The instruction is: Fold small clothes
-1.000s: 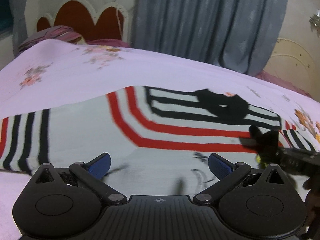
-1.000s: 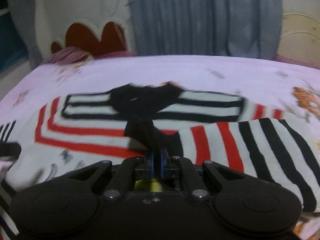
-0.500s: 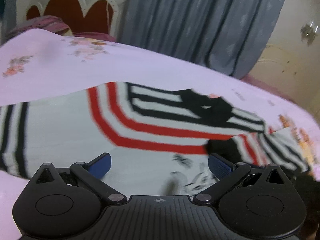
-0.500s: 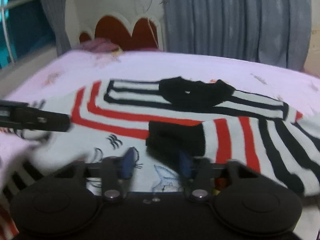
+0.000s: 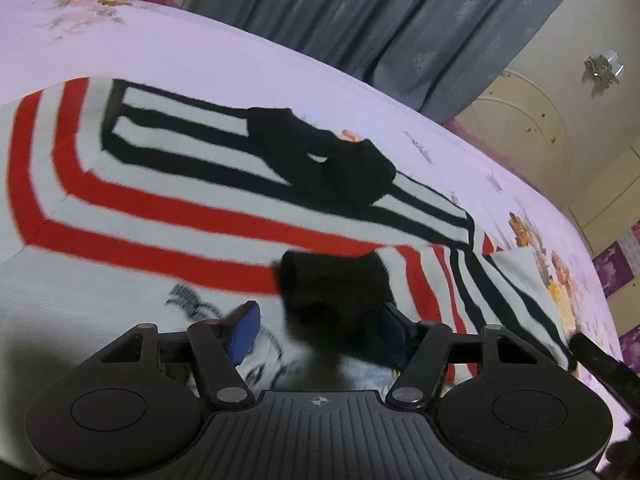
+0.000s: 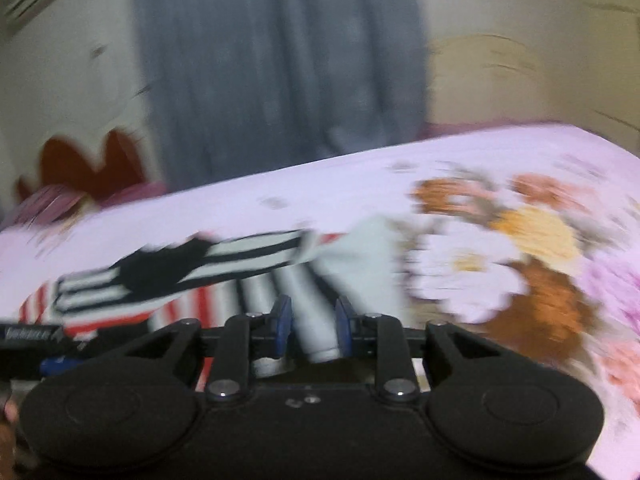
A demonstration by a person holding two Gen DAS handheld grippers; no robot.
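Note:
A small white sweater (image 5: 132,216) with red and black stripes and a black collar (image 5: 332,168) lies flat on the bed. Its right sleeve is folded inward, and the black cuff (image 5: 332,280) rests on the chest. My left gripper (image 5: 320,328) is open, its blue pads on either side of the cuff, just above it. My right gripper (image 6: 312,320) is open and empty over the sweater's right edge (image 6: 360,264); this view is blurred. The left gripper's tip shows at the right wrist view's left edge (image 6: 36,336).
The bed is covered by a pink floral sheet (image 5: 248,60). A large flower print (image 6: 500,248) lies right of the sweater. Grey curtains (image 5: 380,20) and a red scalloped headboard (image 6: 84,164) stand behind the bed. A cream wall (image 5: 560,112) is at the right.
My right gripper let go of the black cuff, opened, and swung right off the sleeve. My left gripper moved right and closer, and now straddles the cuff.

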